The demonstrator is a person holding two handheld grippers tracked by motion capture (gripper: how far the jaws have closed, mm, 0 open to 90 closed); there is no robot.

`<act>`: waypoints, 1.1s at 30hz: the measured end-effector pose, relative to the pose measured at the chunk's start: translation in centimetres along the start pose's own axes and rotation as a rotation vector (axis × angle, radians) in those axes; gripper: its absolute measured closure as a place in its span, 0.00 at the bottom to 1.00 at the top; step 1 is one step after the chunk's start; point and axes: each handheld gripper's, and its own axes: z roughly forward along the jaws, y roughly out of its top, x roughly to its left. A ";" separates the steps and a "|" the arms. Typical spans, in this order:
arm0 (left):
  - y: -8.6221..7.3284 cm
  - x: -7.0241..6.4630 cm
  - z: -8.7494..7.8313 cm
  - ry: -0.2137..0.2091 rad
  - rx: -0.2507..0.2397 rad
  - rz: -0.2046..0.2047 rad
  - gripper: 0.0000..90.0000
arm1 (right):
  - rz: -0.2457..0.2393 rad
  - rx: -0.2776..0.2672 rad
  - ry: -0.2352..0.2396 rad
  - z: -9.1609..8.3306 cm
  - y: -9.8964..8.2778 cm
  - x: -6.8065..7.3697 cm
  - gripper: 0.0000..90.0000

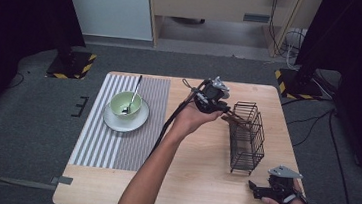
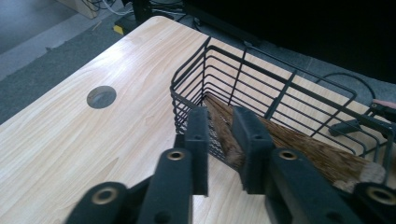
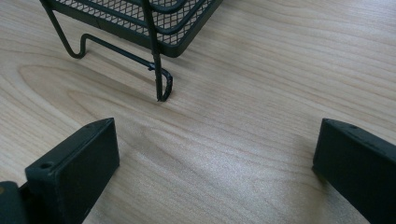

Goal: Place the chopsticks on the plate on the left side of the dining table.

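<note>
A black wire basket (image 1: 247, 134) stands on the right half of the wooden table (image 1: 197, 174). My left gripper (image 1: 221, 107) sits at the basket's far left rim, shut on a brown wooden utensil (image 1: 234, 119) that slants down into it. In the left gripper view the jaws (image 2: 220, 122) pinch the thin end of the utensil (image 2: 322, 156), whose wider part lies inside the basket (image 2: 280, 70). My right gripper (image 1: 257, 190) rests near the table's front right corner, open. In its own view the jaws (image 3: 215, 154) stand wide apart over bare wood, short of the basket's foot (image 3: 161, 86).
A green bowl (image 1: 125, 104) with a spoon (image 1: 133, 95) in it sits on a white plate (image 1: 112, 120), on a striped grey mat (image 1: 109, 145) at the table's left. A round cable hole (image 2: 101, 96) lies left of the basket. Black stands flank the table at the back.
</note>
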 end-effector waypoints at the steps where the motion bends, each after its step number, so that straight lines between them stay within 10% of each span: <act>1: 0.0 -0.1 0.0 0.005 -0.009 0.004 0.92 | 0.000 0.000 0.000 0.0 0.0 0.0 0.00; 33: -2.5 1.8 -5.5 -0.059 -0.229 -0.036 0.93 | 0.007 0.003 -0.001 0.0 0.0 0.1 0.00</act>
